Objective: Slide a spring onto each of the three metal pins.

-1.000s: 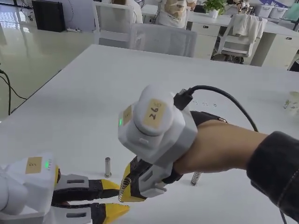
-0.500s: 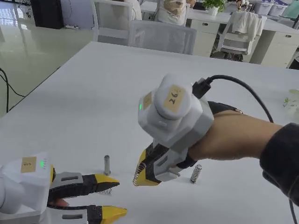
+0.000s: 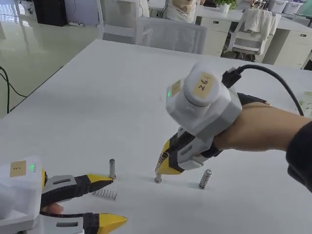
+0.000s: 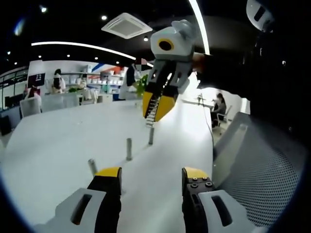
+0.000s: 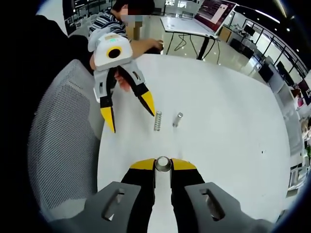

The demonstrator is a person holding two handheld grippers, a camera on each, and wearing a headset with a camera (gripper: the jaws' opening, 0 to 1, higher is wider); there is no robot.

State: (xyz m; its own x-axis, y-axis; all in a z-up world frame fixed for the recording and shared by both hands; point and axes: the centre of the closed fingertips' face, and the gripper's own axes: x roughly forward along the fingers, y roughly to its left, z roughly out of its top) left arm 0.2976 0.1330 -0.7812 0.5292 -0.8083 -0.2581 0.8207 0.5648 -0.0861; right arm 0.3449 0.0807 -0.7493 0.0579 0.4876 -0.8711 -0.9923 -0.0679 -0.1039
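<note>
Right hand-held gripper (image 3: 165,168): jaws clamped on 1 held spring (image 3: 160,162), tilted, lower end just above middle pin (image 3: 158,179).
Left hand-held gripper (image 3: 116,200): jaws apart, low over bench (image 3: 97,97).
Loose spring (image 3: 104,194): lies flat on bench, near bare pin (image 3: 112,168).
Right-hand pin (image 3: 205,179): upright, carries 1 spring.

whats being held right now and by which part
Right tongs grip a spring along its upper coils, lower end free. Left tongs are open, holding nothing.
</note>
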